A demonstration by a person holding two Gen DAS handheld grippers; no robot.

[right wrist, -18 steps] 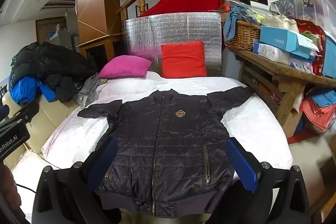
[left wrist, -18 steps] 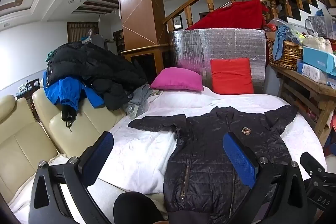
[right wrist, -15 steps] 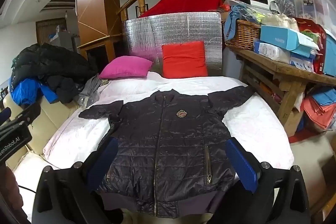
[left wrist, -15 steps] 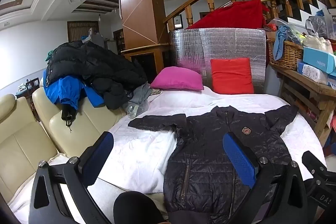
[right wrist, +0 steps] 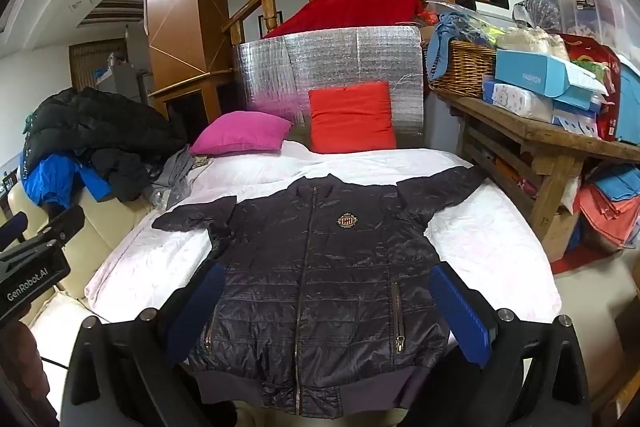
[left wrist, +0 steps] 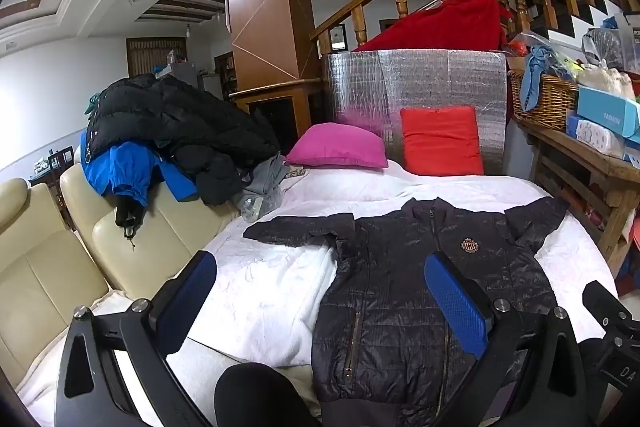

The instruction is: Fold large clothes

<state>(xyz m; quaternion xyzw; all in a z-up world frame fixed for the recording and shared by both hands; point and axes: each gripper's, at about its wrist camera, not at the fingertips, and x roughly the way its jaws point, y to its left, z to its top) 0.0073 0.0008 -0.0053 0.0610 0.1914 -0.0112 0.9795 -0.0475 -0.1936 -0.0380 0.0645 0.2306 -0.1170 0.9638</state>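
Observation:
A dark quilted jacket (right wrist: 320,267) lies flat, front up and zipped, on a white bed (right wrist: 500,239), sleeves spread to both sides. It also shows in the left wrist view (left wrist: 404,291). My right gripper (right wrist: 326,303) is open and empty, held above the jacket's lower half near the hem. My left gripper (left wrist: 320,295) is open and empty, held above the bed's near left part, over the jacket's left edge. Both have blue pads.
A pink pillow (right wrist: 240,133) and a red pillow (right wrist: 350,117) lie at the bed's far end against a silver panel. A cream sofa (left wrist: 48,267) with piled coats (left wrist: 168,131) stands left. A cluttered wooden bench (right wrist: 532,131) stands right.
The right gripper view has drifted slightly, the jacket sitting a little lower in view. Both grippers stay open.

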